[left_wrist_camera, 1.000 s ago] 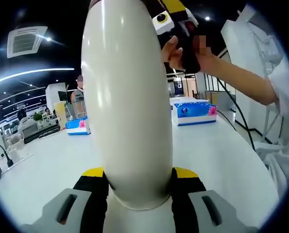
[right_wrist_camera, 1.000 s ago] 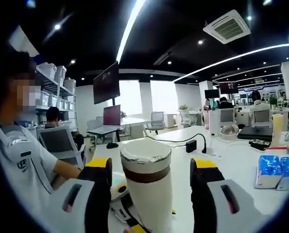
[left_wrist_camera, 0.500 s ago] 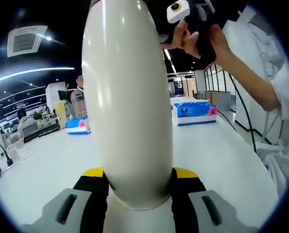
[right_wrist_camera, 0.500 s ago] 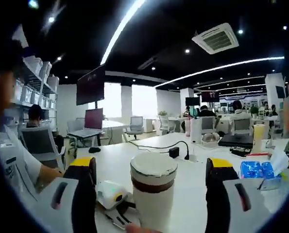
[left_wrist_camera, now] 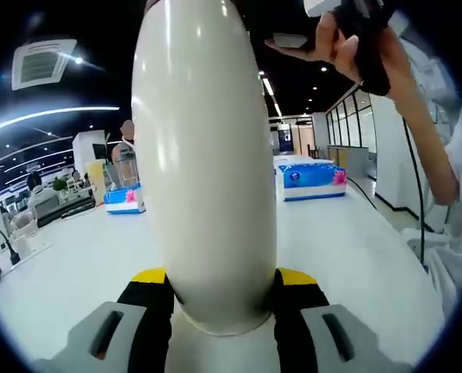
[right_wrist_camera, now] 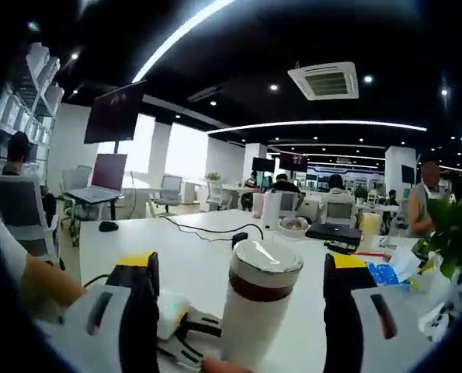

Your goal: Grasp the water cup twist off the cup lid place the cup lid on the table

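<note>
Now backed off: right gripper (right_wrist_camera: 238,272) spread wide around water cup (left_wrist_camera: 203,171), lid (right_wrist_camera: 265,256) still on; left gripper (left_wrist_camera: 221,284) clamping cup body.

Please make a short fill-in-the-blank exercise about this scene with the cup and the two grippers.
1. The left gripper is shut on the cream-white ____.
2. The right gripper's jaws stand ____ on either side of the cup.
3. The cup lid is still ____ the cup.

Missing words: cup; open; on
</note>
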Motion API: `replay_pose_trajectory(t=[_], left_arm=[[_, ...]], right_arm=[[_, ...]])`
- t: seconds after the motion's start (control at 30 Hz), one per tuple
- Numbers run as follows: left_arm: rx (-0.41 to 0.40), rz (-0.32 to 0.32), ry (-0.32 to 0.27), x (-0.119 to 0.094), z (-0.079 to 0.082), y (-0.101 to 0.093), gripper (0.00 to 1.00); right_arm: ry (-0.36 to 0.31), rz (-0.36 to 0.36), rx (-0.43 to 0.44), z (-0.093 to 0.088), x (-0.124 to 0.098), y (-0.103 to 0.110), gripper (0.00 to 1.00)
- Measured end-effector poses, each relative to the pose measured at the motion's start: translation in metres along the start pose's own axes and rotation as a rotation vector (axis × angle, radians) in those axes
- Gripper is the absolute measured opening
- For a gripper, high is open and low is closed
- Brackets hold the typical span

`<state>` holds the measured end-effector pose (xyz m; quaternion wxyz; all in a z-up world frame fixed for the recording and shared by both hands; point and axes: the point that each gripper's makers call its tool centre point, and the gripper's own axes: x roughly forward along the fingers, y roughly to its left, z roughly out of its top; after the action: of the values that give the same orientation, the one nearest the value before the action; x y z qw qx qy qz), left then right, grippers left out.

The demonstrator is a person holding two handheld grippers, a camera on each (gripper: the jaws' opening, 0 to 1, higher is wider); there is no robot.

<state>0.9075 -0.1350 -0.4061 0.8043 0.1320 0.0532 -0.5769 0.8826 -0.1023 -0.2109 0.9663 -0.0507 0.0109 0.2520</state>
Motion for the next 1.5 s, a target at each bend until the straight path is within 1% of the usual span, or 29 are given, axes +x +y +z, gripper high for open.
replay_pose_trajectory(t=[0.07,0.17,0.2,0.27,0.37,0.4,0.5,0.57,0.63,0.7,0.77,0.83,0.93,1.0,1.13,1.23,1.27,1.4,1.5], left_arm=[[-0.001,0.001,0.0,0.0,0.0,0.0,0.52],[-0.002,0.0,0.001,-0.001,0.0,-0.001,0.52],[-0.002,0.0,0.001,-0.001,0.0,-0.001,0.52],[-0.001,0.0,0.001,-0.002,0.0,-0.001,0.52],[-0.001,0.0,0.001,-0.002,0.0,-0.002,0.52],[-0.001,0.0,0.001,-0.002,0.0,-0.003,0.52],[-0.001,-0.002,0.001,-0.003,0.0,-0.004,0.52],[-0.001,-0.002,0.001,-0.002,0.0,-0.004,0.52],[0.0,-0.002,0.001,-0.002,0.0,-0.003,0.52],[0.0,-0.003,0.001,-0.002,0.0,-0.004,0.52],[-0.001,-0.004,0.001,-0.002,0.0,-0.004,0.52],[0.0,-0.003,0.001,-0.002,0.0,-0.004,0.52],[0.0,-0.003,0.001,-0.002,0.0,-0.003,0.52],[-0.001,-0.003,0.001,-0.002,0.0,-0.003,0.52],[-0.001,-0.004,0.001,-0.001,0.0,-0.003,0.52],[-0.002,-0.004,0.001,-0.001,0.001,-0.003,0.52],[-0.002,-0.004,0.001,0.0,0.001,-0.003,0.52],[-0.002,-0.004,0.001,0.0,0.001,-0.002,0.52],[-0.002,-0.003,0.002,0.0,0.0,-0.002,0.52]], right_arm=[[0.001,-0.037,0.048,-0.003,0.004,-0.004,0.83],[-0.035,-0.071,0.079,0.0,0.01,-0.006,0.81],[-0.047,-0.099,0.096,0.0,0.01,-0.007,0.81],[-0.059,-0.163,0.099,-0.003,0.008,-0.009,0.81],[-0.058,-0.213,0.097,-0.006,0.008,-0.011,0.81],[-0.06,-0.219,0.094,-0.005,0.009,-0.011,0.81],[-0.082,-0.282,0.106,0.0,0.007,-0.017,0.8],[-0.086,-0.316,0.117,-0.002,0.004,-0.018,0.78],[-0.077,-0.323,0.104,-0.009,0.0,-0.015,0.73],[-0.078,-0.326,0.102,-0.01,-0.004,-0.014,0.72],[-0.08,-0.321,0.105,-0.006,-0.005,-0.016,0.72],[-0.105,-0.335,0.114,0.003,-0.007,-0.021,0.71],[-0.117,-0.339,0.116,0.007,-0.003,-0.022,0.7],[-0.101,-0.338,0.106,0.005,0.001,-0.019,0.68],[-0.1,-0.334,0.085,0.004,0.003,-0.016,0.65],[-0.105,-0.337,0.114,0.005,0.003,-0.022,0.63],[-0.109,-0.34,0.11,0.005,0.003,-0.022,0.62],[-0.108,-0.324,0.105,0.002,0.005,-0.021,0.54],[-0.114,-0.328,0.109,0.002,0.005,-0.021,0.54]])
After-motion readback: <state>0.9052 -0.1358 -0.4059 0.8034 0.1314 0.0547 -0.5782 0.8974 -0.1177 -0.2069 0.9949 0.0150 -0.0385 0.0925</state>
